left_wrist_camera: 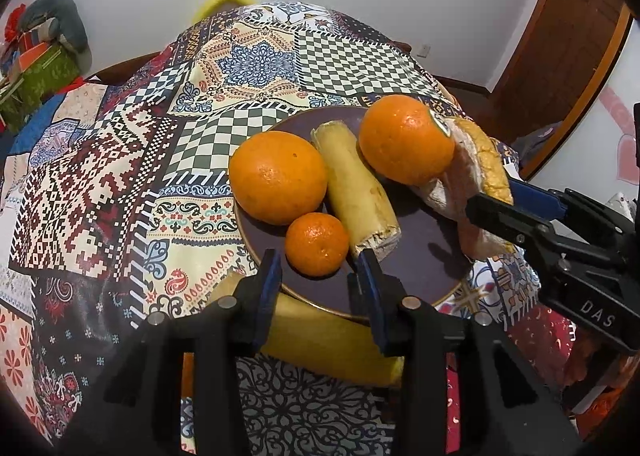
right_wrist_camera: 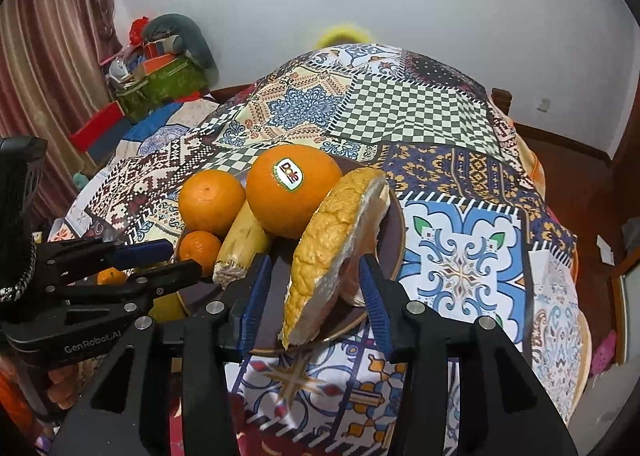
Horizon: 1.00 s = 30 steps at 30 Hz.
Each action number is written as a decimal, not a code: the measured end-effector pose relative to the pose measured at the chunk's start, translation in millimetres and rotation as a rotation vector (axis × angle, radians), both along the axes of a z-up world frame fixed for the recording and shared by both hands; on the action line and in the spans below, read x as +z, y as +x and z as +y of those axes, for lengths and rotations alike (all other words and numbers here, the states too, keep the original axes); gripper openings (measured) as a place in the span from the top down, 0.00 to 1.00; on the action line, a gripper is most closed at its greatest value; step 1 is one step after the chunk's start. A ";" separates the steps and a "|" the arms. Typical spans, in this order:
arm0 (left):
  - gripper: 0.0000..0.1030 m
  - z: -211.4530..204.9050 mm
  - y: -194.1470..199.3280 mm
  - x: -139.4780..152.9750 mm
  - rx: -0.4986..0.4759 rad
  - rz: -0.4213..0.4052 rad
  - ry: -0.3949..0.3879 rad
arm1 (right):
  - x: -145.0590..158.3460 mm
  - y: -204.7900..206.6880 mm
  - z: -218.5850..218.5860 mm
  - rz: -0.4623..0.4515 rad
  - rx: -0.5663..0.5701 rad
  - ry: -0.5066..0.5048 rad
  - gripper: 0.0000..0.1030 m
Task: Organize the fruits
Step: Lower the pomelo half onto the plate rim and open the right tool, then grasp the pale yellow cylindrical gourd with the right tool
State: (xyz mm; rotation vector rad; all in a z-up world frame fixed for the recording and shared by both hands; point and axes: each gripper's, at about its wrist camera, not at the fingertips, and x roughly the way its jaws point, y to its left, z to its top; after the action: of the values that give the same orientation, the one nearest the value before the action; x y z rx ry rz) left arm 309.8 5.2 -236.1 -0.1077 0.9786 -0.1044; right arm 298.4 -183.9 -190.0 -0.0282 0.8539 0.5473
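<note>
A dark purple plate (left_wrist_camera: 424, 260) (right_wrist_camera: 394, 232) on the patchwork cloth holds two big oranges (left_wrist_camera: 278, 176) (left_wrist_camera: 404, 138), a small mandarin (left_wrist_camera: 317, 244), a cut banana piece (left_wrist_camera: 358, 188) and a yellow-rinded fruit wedge (right_wrist_camera: 320, 240). My left gripper (left_wrist_camera: 320, 276) is open over the plate's near rim, the mandarin sitting just between its fingertips without being pressed. My right gripper (right_wrist_camera: 314, 288) is open around the wedge, which rests on the plate's right side against the stickered orange (right_wrist_camera: 292, 192). A gap shows beside its left finger. The right gripper (left_wrist_camera: 516, 204) also shows straddling the wedge (left_wrist_camera: 468, 192).
A yellow fruit (left_wrist_camera: 320, 336) lies on the cloth, partly under the plate's near rim. Another small orange (right_wrist_camera: 110, 278) sits on the table behind the left gripper (right_wrist_camera: 176, 260). Boxes and bags (right_wrist_camera: 160, 72) pile up at the far left. The cloth (right_wrist_camera: 412, 104) beyond the plate is bare.
</note>
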 end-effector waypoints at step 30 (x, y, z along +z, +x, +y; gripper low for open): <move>0.48 56.5 -94.4 50.5 0.115 -0.092 0.062 | 26.8 -72.6 32.3 -0.027 0.146 0.039 0.59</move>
State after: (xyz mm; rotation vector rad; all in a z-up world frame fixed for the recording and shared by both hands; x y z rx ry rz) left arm 215.5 61.7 -185.6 -0.1006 0.8809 0.0264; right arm 225.8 -151.6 -163.2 -0.0625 0.8187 0.6986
